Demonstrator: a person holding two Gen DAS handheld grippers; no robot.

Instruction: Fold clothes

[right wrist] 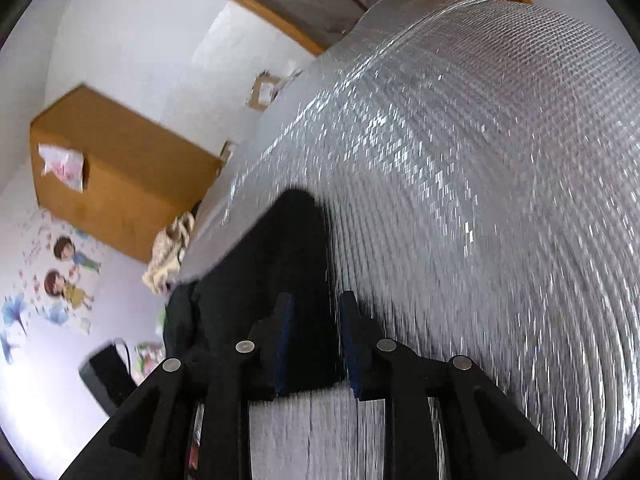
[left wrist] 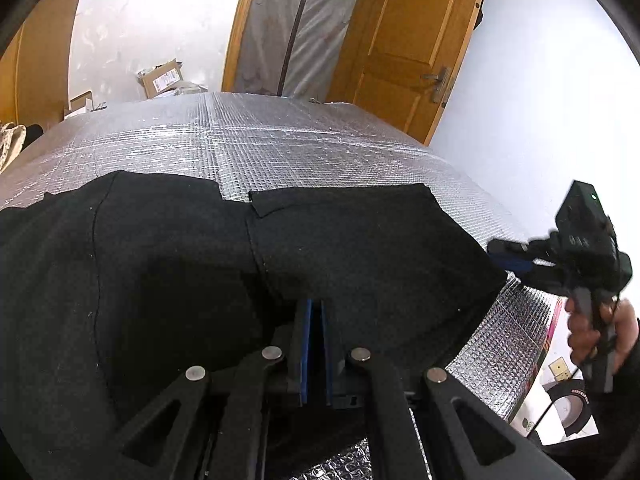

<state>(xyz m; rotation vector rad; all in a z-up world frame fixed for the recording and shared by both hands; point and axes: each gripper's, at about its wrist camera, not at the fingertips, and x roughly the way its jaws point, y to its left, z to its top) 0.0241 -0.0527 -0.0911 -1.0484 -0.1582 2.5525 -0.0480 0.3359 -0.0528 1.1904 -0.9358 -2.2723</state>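
A black garment (left wrist: 360, 248) lies spread on a table covered in silver foil (left wrist: 240, 136). My left gripper (left wrist: 317, 308) is at the garment's near edge, its blue pads pressed together with black cloth pinched at the tips. My right gripper (left wrist: 502, 254), held by a hand (left wrist: 588, 332), sits at the garment's right corner. In the blurred right wrist view, the right gripper (right wrist: 316, 310) has its jaws apart. The garment's corner (right wrist: 296, 240) lies between and beyond the fingers on the foil (right wrist: 480, 160), and the pads do not press on it.
A wooden door (left wrist: 408, 40) and a white wall stand behind the table. Cardboard boxes (left wrist: 160, 78) sit past the far edge. A beige cloth (right wrist: 172, 248) hangs at the table's left end near a wooden cabinet (right wrist: 120, 176). A tape roll (left wrist: 568, 404) lies below the right edge.
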